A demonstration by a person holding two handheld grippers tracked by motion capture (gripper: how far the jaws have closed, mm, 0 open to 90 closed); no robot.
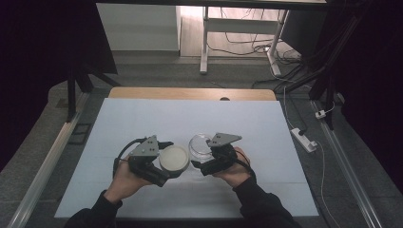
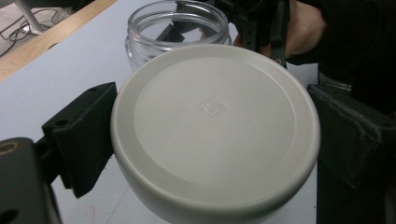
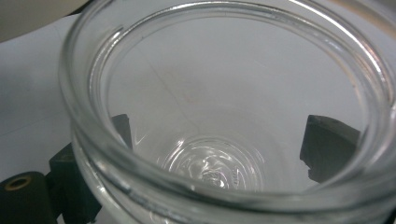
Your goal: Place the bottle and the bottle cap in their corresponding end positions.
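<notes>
Nearest the person, the left gripper has its 2 jaws pinching a white lid across its rim; in the left gripper view the lid sits flat between them, smooth and matte, with a raised outer band and a small clear sticker near its middle. Just beside it, a little farther out, the right gripper has its 2 jaws pressed against the sides of a clear glass jar, which stands upright on the pale sheet covering the table. In the right gripper view the jar is empty, thick-rimmed, its mouth open.

This looks like the step between jar and lid: either capping or just uncapped, I cannot tell which. If capping, the next move calls for bringing the lid level over the mouth, centring it, then turning while the right gripper holds the jar steady.
</notes>
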